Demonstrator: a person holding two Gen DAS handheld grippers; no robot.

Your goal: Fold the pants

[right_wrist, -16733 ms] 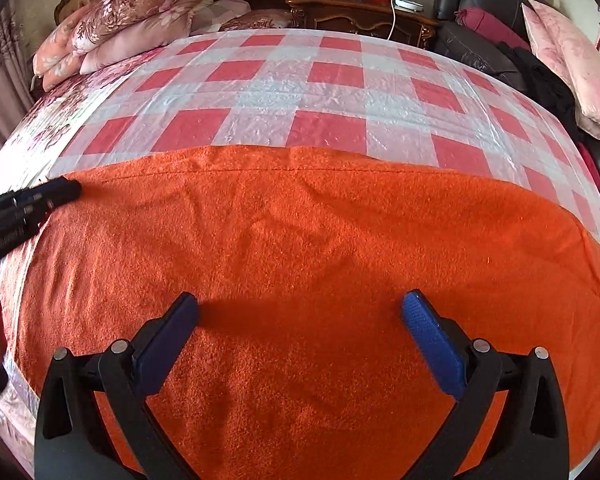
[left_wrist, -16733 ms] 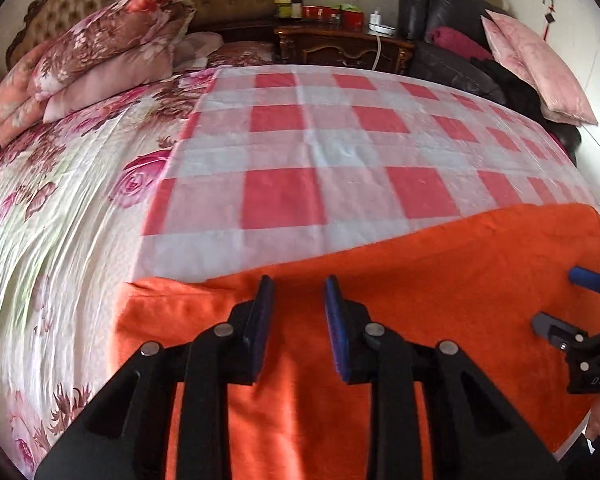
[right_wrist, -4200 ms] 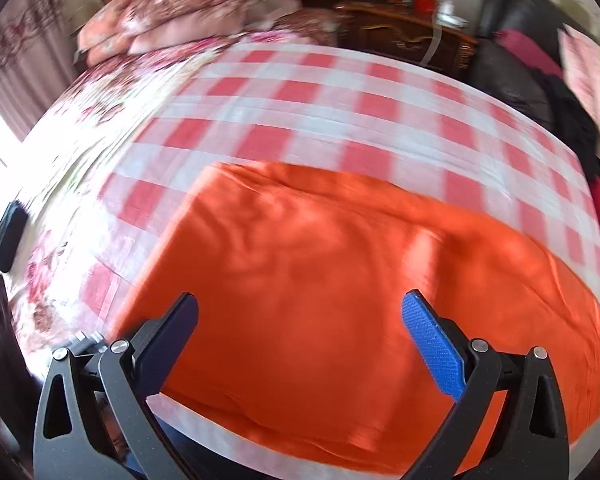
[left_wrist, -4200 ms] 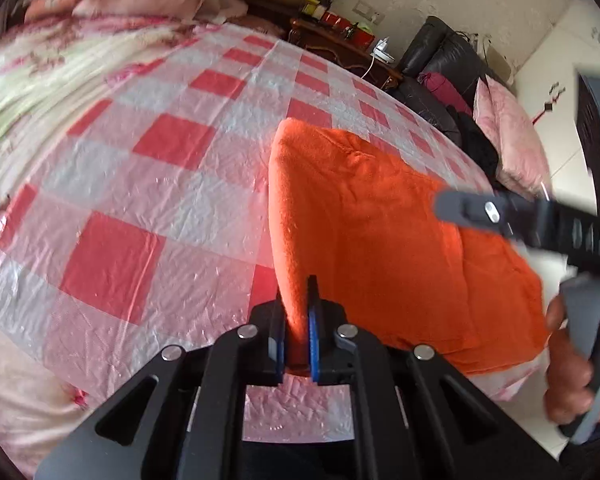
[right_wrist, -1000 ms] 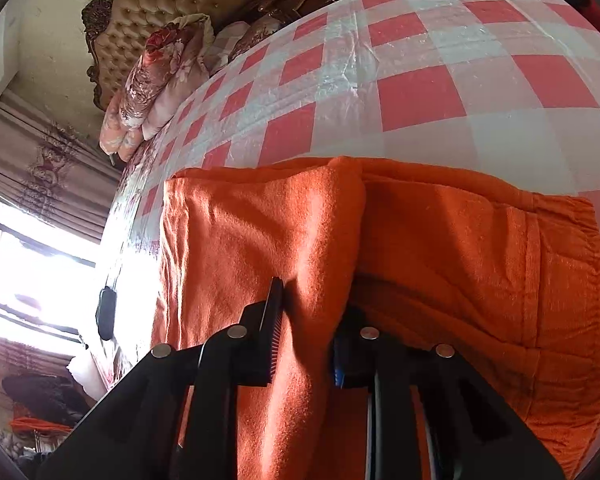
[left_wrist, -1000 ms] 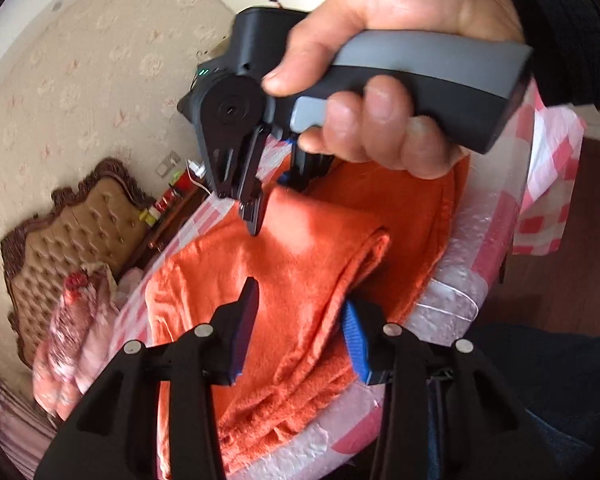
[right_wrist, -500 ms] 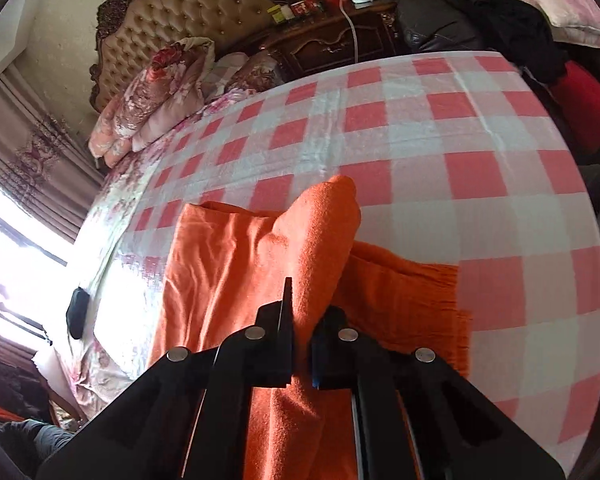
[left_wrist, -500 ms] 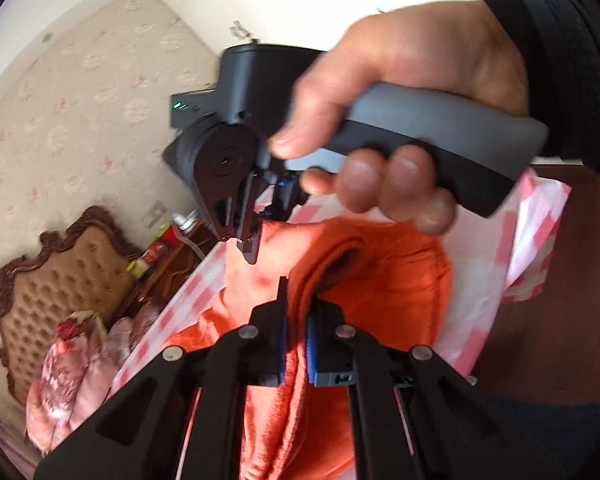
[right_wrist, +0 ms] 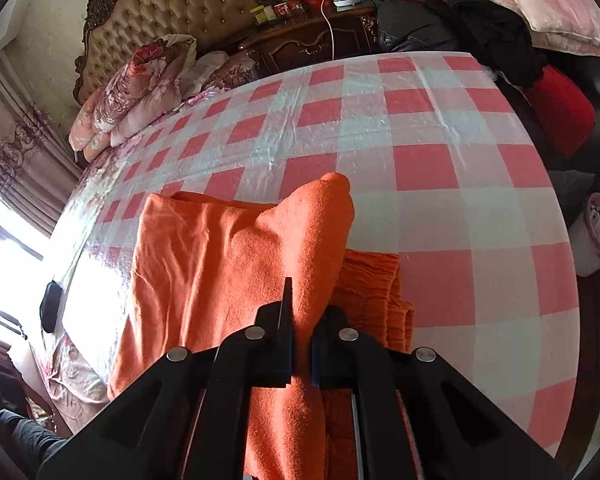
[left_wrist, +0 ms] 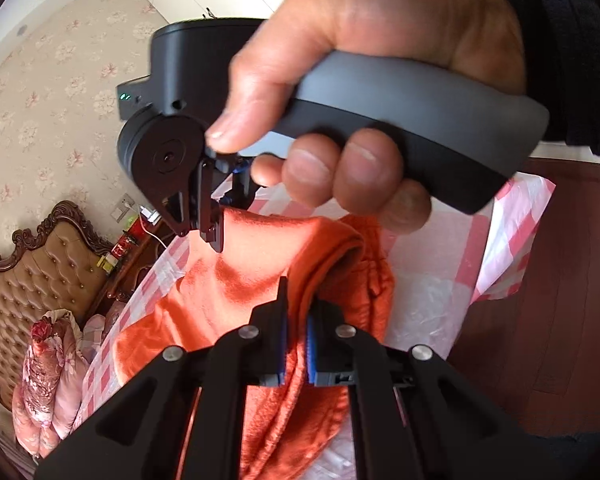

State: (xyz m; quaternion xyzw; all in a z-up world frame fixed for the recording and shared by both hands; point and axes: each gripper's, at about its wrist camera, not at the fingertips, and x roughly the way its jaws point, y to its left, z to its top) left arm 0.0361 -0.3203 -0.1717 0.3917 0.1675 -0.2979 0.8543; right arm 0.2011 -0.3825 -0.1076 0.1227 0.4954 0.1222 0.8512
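Observation:
The orange pants (right_wrist: 220, 256) lie folded on the red-and-white checked plastic sheet (right_wrist: 440, 168) over the bed. My right gripper (right_wrist: 300, 320) is shut on a raised fold of the pants and holds it off the bed. My left gripper (left_wrist: 296, 320) is shut on the same folded orange pants (left_wrist: 228, 280) close by. The right gripper (left_wrist: 214, 236) shows in the left wrist view too, held in a hand (left_wrist: 360, 80) just above and ahead of the left one, its fingers pinching the cloth.
Floral quilts (right_wrist: 140, 88) are piled at the tufted headboard (right_wrist: 172, 12). A dark nightstand (right_wrist: 312, 40) with small items stands behind the bed. A dark sofa with pink pillows (right_wrist: 540, 0) and a red cushion (right_wrist: 560, 104) flanks the bed's right edge. A white bin (right_wrist: 596, 232) stands on the floor.
Both grippers closed on the pants fold about a second ago and have lifted it higher. The right gripper has come closer to the left wrist camera.

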